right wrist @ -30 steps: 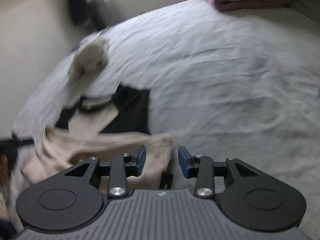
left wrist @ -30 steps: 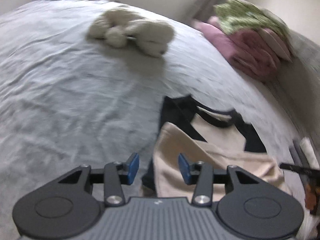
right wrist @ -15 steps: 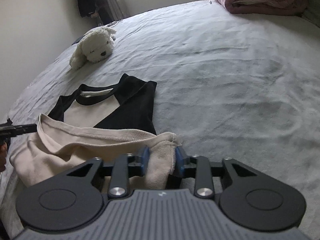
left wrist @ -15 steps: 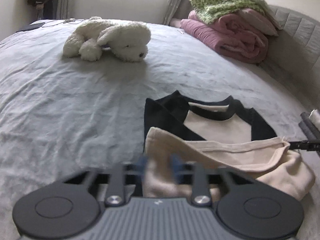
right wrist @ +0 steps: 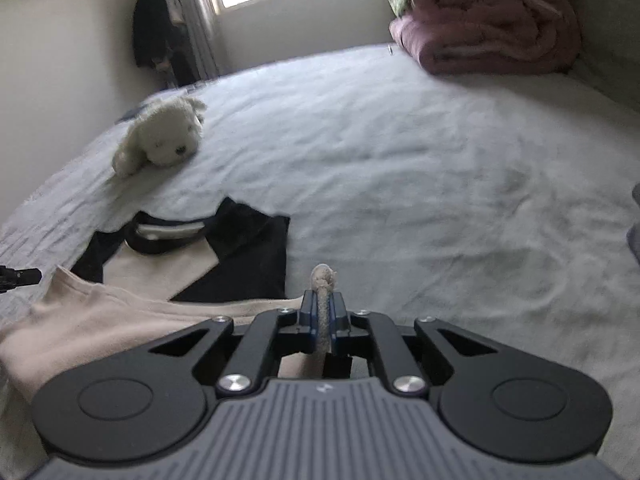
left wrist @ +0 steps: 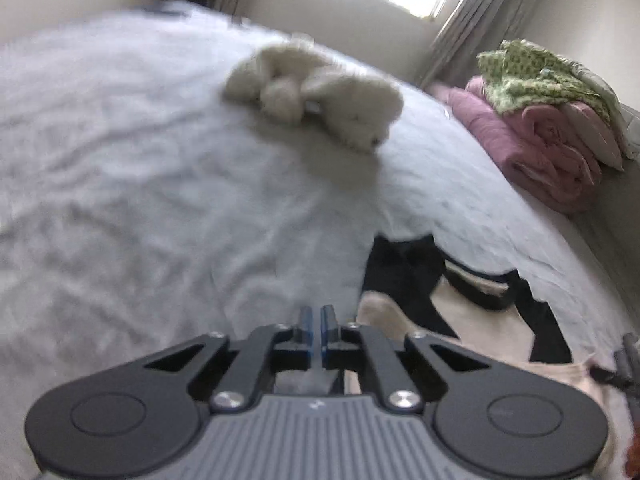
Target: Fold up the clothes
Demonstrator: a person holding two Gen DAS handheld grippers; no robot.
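A: Left tongs: pads together; whether they pinch cloth, cannot tell, view blurred. Right tongs clamp the cream hem.

B: Shirt lies left of the right tongs; plush dog far ahead-left, pink blanket ahead-right.

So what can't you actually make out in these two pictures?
- Left gripper: shut, but the left wrist view doesn't show whether cloth is between its jaws.
- Cream garment: its near part is hidden behind the right gripper body.
- Plush toy: motion-blurred in the left wrist view.
- Pink blanket: top cut off by the frame edge.
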